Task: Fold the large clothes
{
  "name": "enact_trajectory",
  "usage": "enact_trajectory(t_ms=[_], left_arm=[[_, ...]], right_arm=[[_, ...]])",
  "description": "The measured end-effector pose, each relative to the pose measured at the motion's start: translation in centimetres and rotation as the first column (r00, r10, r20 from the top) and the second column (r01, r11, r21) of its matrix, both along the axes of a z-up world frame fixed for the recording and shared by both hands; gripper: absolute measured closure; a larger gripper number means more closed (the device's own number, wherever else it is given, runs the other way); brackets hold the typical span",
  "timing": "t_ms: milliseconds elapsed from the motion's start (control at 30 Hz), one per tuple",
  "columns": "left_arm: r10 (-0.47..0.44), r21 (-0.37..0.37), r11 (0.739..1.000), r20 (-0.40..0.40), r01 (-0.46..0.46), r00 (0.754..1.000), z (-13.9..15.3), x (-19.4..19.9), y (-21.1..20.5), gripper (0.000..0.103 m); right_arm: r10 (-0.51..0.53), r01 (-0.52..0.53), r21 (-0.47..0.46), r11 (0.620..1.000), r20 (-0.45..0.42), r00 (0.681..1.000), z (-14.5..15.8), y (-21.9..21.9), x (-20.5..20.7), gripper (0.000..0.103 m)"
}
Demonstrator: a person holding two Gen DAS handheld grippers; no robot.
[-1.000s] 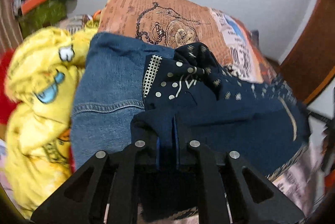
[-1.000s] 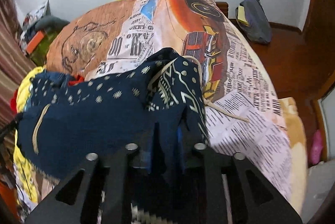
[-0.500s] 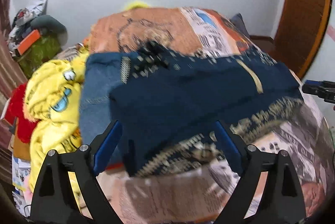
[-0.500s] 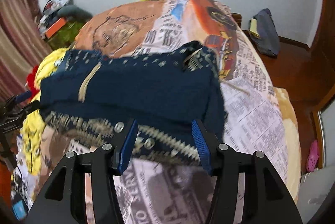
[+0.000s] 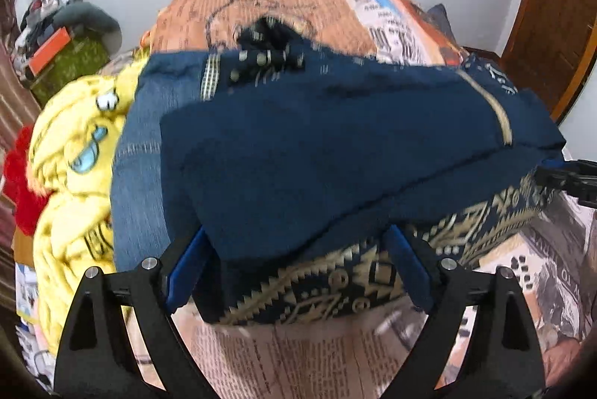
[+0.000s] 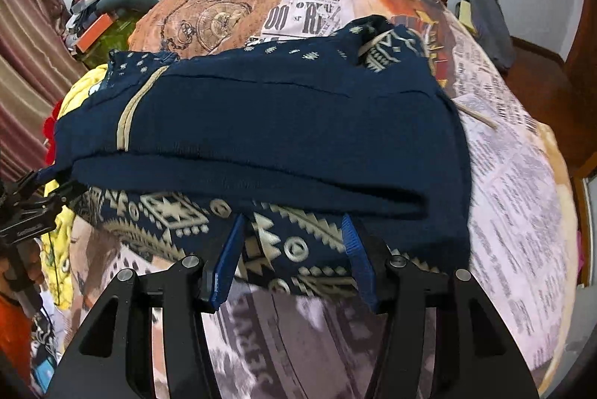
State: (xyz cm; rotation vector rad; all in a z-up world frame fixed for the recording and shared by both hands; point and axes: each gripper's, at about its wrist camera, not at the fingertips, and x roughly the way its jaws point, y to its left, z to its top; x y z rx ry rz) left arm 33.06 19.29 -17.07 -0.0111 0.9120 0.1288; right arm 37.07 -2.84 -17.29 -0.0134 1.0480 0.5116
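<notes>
navy garment [image 6: 261,123] folded on bed [image 6: 522,212]

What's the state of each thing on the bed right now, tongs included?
Navy garment: folded over, lying on the bed, released.
Left tongs: open after just opening, near garment edge between the pads, not gripped.
Right tongs: open after just opening, patterned hem between the pads, not gripped.
Jeans: lying partly under the navy garment.
Yellow blanket: bunched up beside the jeans.
Bedspread: spread flat.
</notes>
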Motion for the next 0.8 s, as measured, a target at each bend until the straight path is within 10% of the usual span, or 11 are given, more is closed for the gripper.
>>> enact_trajectory(t_ms=[533, 800], left_arm=[[0.114, 0.065, 0.991, 0.038, -0.117, 0.993, 5.1, 11.4, 5.2, 0.013], [0.148, 0.033, 0.987, 0.170, -0.156, 0.974, 10.0, 10.0, 6.9, 0.013]], right_arm=[[-0.132, 0.128, 0.076, 0.989, 0.044, 0.990, 4.2, 2.3, 10.7, 0.053], [-0.091, 0.077, 0.079, 0.994, 0.179, 0.980, 8.9, 3.3, 8.6, 0.053]])
